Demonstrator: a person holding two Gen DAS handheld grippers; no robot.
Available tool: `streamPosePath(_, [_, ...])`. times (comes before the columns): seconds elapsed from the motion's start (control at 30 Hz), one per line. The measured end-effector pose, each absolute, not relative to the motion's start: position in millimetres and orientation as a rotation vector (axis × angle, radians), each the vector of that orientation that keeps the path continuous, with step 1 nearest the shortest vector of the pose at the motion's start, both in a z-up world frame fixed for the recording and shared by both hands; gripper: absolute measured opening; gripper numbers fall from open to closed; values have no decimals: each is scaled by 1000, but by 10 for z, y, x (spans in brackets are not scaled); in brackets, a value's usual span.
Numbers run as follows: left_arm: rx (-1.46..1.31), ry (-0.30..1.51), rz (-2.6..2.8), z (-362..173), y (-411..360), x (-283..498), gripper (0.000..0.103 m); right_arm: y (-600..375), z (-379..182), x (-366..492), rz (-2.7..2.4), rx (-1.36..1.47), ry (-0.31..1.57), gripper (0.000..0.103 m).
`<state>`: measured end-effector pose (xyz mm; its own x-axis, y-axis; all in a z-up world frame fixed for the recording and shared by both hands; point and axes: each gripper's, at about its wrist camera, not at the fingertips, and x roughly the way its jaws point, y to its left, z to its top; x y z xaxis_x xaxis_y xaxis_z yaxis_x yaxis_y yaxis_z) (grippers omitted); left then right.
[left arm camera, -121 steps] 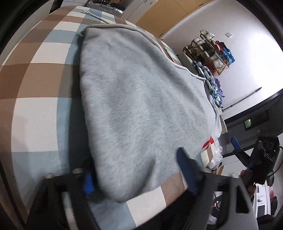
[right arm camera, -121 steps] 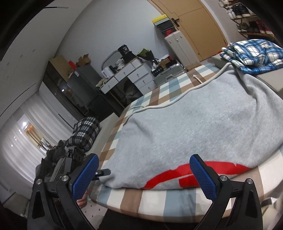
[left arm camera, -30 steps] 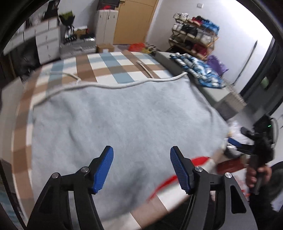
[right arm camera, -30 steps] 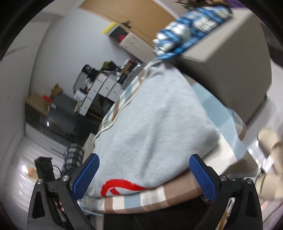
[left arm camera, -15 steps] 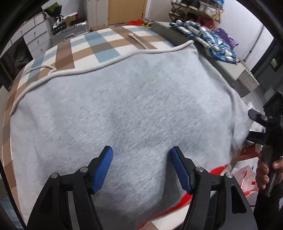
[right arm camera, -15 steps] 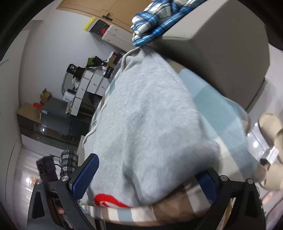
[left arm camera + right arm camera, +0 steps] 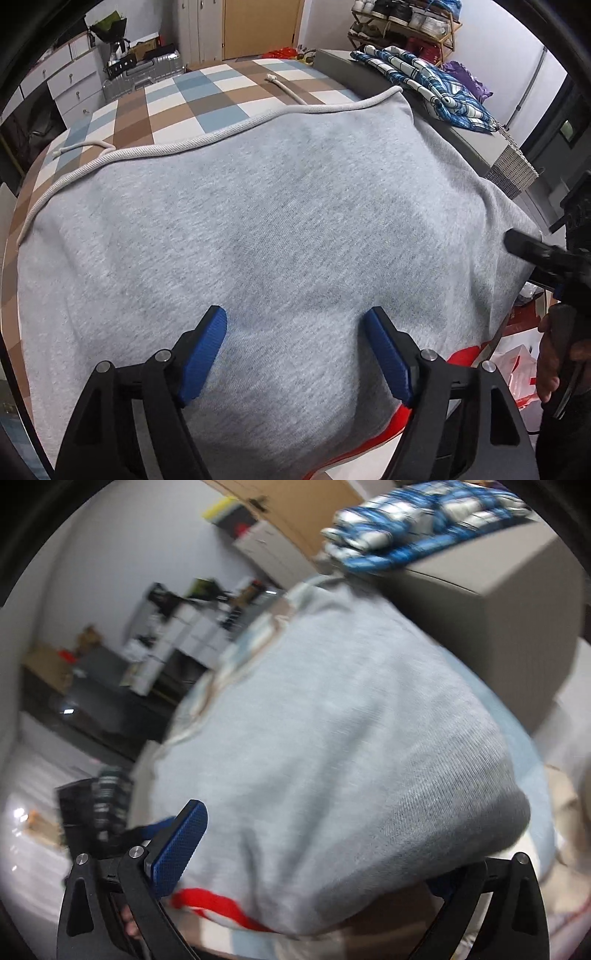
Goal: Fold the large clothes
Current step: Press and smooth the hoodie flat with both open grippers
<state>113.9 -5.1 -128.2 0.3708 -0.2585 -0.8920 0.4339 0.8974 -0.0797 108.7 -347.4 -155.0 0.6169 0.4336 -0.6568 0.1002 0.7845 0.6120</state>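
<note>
Over grey sweatshirt point(image 7: 280, 221) | left claw point(image 7: 295, 354) (jaws just widening) | apart

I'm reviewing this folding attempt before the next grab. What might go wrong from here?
The left tongs stand open over the flat middle of the grey fleece sweatshirt, away from any edge, so closing there may only bunch fabric. The loose white drawstring cord trails onto the checked bedcover and might drag or snag in a fold.

A large grey fleece sweatshirt point(image 7: 280, 229) lies spread flat, folded, over a checked bed. A pale drawstring cord point(image 7: 207, 142) edges its far side. Red print shows at its near edge.
</note>
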Motion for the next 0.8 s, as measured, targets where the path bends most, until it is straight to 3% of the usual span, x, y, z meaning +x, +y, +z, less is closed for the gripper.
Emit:
streamPosePath(0.53, [176,1095,-471,-1272,11,1257,74,-3476,-1606,1459,102,720,904,103])
streamPosePath(0.73, [165,1102,-489,-1275,30,1273,74,-3286,-1174,1255,353,670,602,101])
streamPosePath(0.8, [185,1100,-493,-1280,8,1260,75,-3175,-1156,1290,303,564,655,101])
